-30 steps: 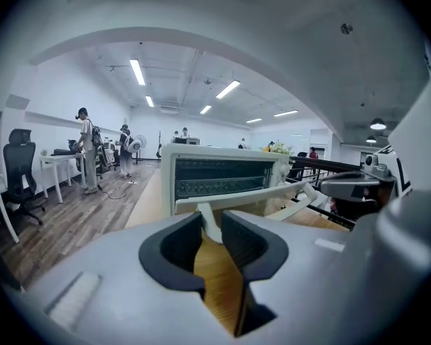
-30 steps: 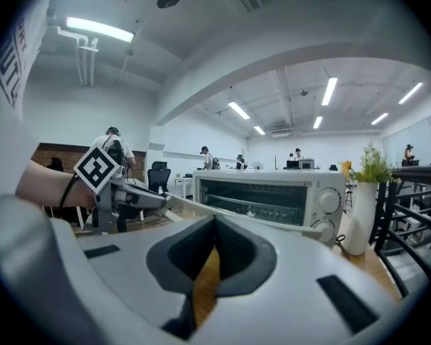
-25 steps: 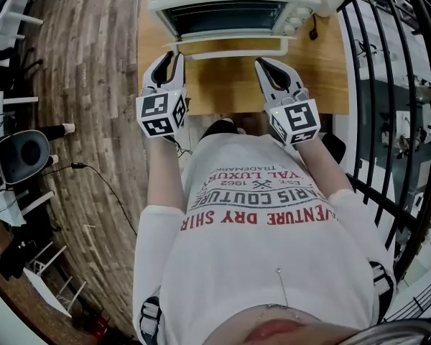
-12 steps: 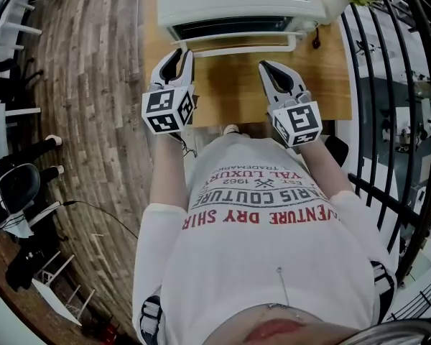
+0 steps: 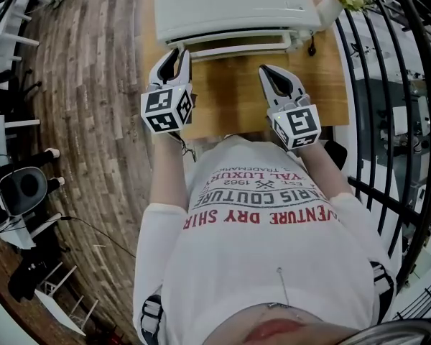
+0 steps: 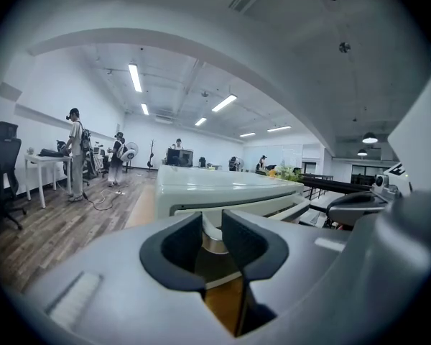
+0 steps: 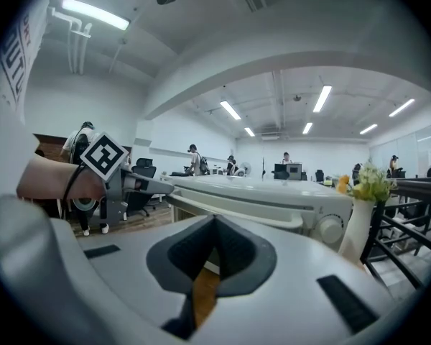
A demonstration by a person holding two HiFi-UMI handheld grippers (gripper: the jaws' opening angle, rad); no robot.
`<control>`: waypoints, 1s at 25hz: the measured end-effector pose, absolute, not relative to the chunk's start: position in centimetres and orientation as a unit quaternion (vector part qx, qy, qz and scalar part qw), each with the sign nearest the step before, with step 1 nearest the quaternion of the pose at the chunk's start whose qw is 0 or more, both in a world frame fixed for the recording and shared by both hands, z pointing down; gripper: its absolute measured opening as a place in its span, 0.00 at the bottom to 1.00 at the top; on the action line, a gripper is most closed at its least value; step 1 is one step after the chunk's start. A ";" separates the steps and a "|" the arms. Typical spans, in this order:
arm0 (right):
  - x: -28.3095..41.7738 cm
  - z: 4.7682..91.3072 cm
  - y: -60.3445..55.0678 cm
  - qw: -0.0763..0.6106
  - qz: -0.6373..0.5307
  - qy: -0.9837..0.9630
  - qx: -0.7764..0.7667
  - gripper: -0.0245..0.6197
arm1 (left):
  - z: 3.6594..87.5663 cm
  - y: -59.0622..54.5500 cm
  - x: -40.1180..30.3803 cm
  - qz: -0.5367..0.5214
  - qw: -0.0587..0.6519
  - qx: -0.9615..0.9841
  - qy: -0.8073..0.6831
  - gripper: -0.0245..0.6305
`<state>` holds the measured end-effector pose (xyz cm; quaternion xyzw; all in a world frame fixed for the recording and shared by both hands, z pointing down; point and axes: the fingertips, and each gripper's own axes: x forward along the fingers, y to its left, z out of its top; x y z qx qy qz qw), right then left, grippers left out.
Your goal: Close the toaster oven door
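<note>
White boxy toaster oven point(image 5: 230, 6) sits at the wooden desk's point(image 5: 230, 95) far edge, door point(image 5: 233, 37) looks nearly shut. Left gripper point(image 5: 174, 53) jaws apart, empty; right gripper point(image 5: 266, 70) jaws together. Next we nudge it home.

The wooden table point(image 5: 233, 95) is carrying a white toaster oven point(image 5: 230, 2), which is sitting squarely ahead of both claws. Its front edge is lying close to the tips of the left gripper point(image 5: 177, 54) and somewhat farther from the right gripper point(image 5: 269, 72). A white vase point(image 5: 331, 7) of flowers is standing on the tabletop beside the oven, ahead and to the right of the right gripper. Bare wood is showing between the two grippers.
</note>
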<state>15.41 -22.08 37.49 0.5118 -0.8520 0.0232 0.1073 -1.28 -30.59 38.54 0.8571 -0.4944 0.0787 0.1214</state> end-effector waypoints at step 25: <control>16.2 35.8 -22.5 0.094 0.008 -0.857 0.506 0.02 | 33.8 -29.8 -0.8 0.060 0.067 0.867 -0.490 0.11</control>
